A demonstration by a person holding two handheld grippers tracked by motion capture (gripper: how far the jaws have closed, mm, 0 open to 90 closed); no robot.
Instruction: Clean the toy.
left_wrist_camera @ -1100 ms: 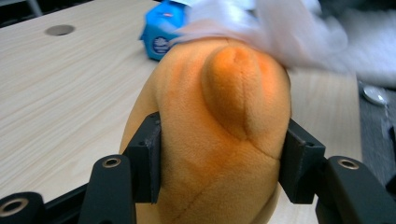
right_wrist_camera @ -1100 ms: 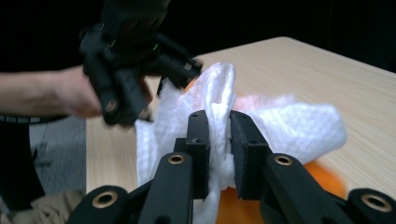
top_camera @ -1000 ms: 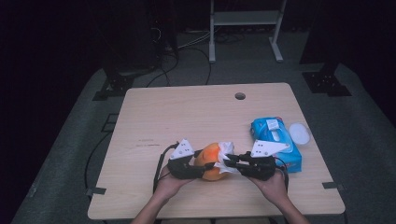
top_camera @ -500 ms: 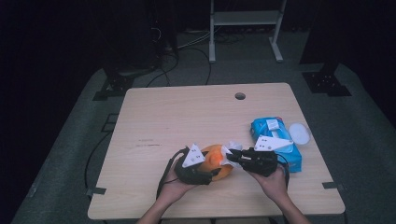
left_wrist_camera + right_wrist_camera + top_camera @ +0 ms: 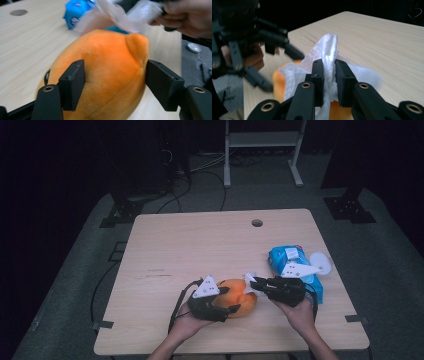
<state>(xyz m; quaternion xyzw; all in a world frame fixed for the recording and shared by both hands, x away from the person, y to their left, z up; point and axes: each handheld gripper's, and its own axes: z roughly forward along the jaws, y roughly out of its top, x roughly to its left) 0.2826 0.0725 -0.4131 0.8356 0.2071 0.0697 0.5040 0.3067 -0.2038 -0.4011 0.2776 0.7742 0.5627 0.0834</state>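
An orange plush (image 5: 239, 297) lies on the worktop (image 5: 200, 250) near its front edge, and everything else is placed from it. The left tongs (image 5: 113, 83) straddle the plush from its left side, one jaw on each flank; the jaws have just been closing, the left pad lies against the fur while the right pad stands just off it, so they have no firm hold. The right tongs (image 5: 329, 80) come in from the plush's right, nearly closed and pinching a white wipe (image 5: 325, 53) that stands up between the pads and drapes down over the top of the plush. Beyond the plush on its right, near the right hand (image 5: 300, 312), sits a blue wipe pack (image 5: 287, 257), with a white lid (image 5: 320, 262) just beside it.
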